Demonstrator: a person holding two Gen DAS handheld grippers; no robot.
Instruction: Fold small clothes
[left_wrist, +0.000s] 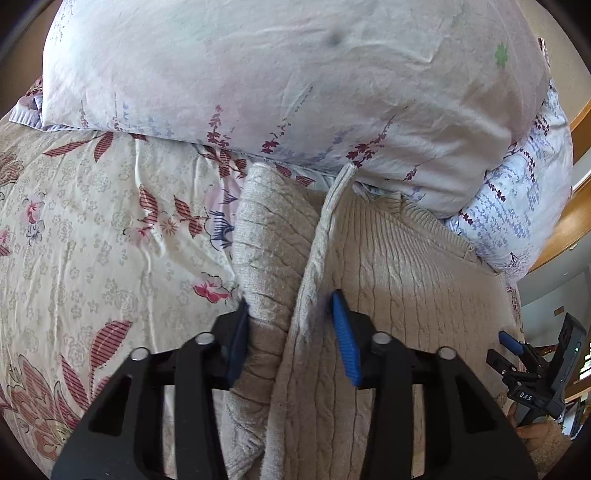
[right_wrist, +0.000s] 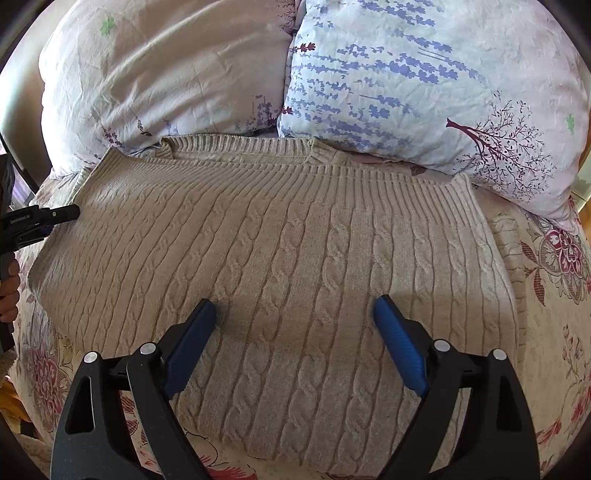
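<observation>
On floral bedding, left tool (left_wrist: 291, 306) pinching sweater (left_wrist: 388, 266) sleeve, right tool (right_wrist: 295, 306) spread wide.

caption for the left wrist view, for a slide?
Left claw gripping a bunched fold of the beige cable-knit sweater on a floral bedspread, pillows behind.

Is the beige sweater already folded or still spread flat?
Partly folded: the sweater lies as a compact rectangle, and its sleeve sits bunched between the left gripper pads.
</observation>
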